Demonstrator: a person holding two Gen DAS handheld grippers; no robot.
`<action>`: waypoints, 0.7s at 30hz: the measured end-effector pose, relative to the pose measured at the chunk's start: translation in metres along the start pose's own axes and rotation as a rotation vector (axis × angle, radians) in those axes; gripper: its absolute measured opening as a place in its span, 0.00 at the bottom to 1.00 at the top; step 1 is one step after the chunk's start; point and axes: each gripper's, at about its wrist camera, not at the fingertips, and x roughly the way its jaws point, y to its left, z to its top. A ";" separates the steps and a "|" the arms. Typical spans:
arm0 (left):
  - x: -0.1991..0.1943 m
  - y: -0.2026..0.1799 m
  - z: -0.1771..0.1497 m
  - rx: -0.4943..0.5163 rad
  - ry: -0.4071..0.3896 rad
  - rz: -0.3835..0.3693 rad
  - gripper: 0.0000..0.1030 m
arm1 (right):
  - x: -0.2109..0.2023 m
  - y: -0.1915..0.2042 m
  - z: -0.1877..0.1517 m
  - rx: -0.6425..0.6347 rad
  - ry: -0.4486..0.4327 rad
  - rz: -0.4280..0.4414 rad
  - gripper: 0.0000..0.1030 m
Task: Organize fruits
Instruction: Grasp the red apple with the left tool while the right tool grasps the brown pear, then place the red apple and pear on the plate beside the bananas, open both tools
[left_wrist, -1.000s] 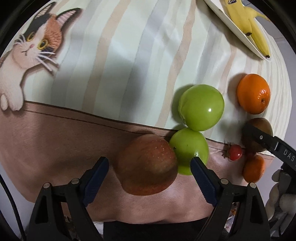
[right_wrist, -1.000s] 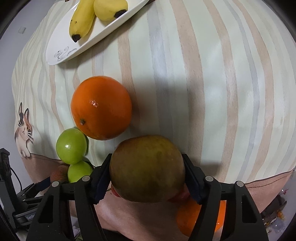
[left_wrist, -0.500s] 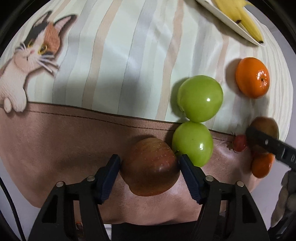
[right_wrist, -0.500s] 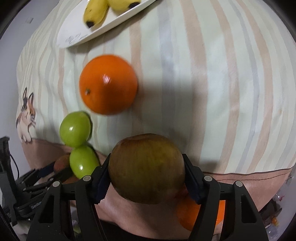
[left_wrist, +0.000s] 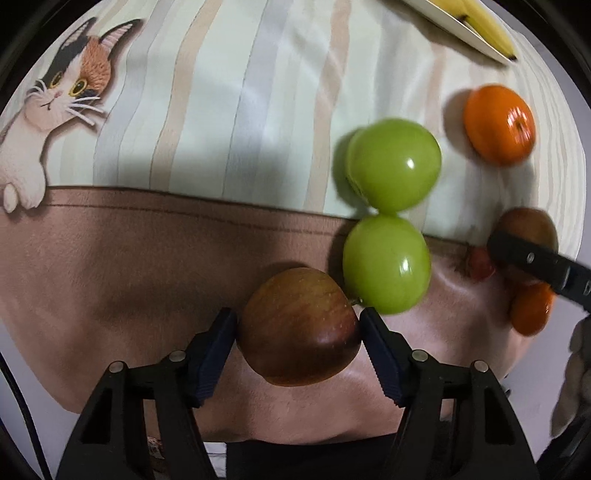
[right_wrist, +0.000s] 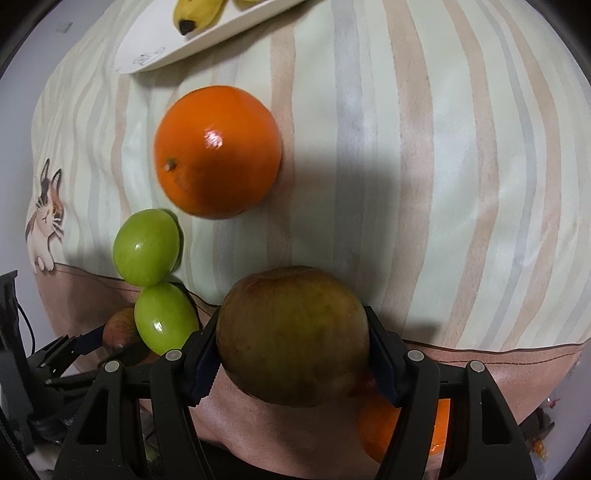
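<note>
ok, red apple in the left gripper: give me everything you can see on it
The red apple is round, dark red with yellowish streaks and fine speckles, its skin glossy. The left gripper has just closed on it: the blue pads press both its sides. It sits over the brown band of the tablecloth. The nearer green apple touches its upper right; a thin stem shows there.

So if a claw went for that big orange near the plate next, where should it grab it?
Probably across the big orange's widest middle, coming straight down from above. It is round and stands apart from the upper green apple and the plate, so both sides look free.
</note>
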 end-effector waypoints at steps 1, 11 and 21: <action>-0.001 0.000 -0.003 0.006 -0.003 0.015 0.65 | -0.002 -0.005 -0.005 -0.005 0.007 0.007 0.69; 0.023 0.023 -0.007 0.007 0.029 0.084 0.67 | 0.006 -0.004 -0.016 -0.035 0.043 0.002 0.69; 0.008 0.019 -0.015 -0.005 -0.019 0.130 0.64 | 0.010 -0.002 -0.005 -0.020 0.029 0.002 0.69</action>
